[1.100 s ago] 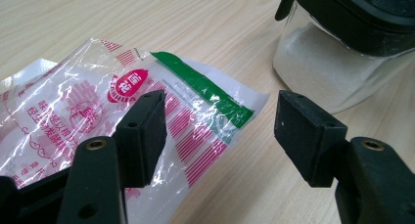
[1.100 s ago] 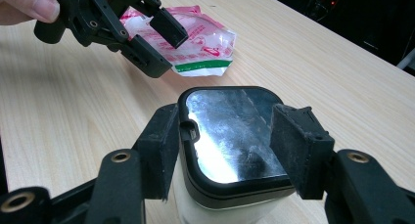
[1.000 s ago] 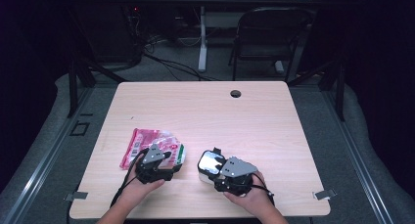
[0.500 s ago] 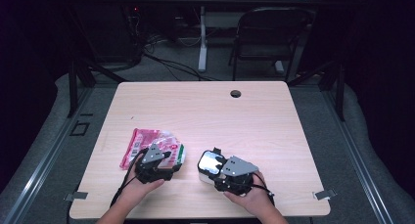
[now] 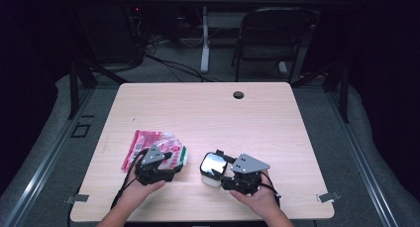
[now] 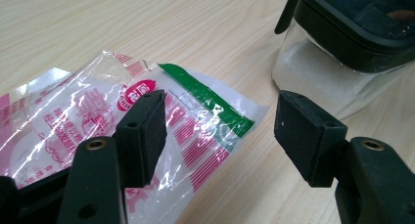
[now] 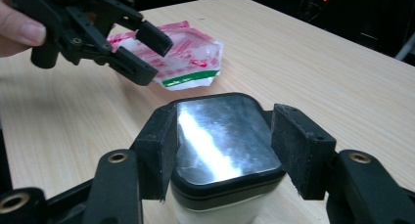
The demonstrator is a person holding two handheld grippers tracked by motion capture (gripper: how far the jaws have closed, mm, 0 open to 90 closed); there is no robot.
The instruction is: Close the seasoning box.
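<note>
My right gripper (image 7: 222,150) clamps the lidded container (image 7: 222,136); my left gripper (image 6: 220,131), jaws wide and holding nothing, hovers over the plastic bag (image 6: 98,121) near the table's (image 5: 208,108) front edge.

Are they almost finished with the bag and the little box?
Just starting, it seems. The right tool already hugs the lidded box on both sides. The left tool hangs open over the pink bag, gripping nothing. The lid is still on, so grabbing the bag probably comes next.

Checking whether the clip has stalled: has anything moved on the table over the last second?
Nothing visibly changed: the left hand-held gripper stays open over the plastic bag, and the right hand-held gripper still brackets the lidded container.
</note>
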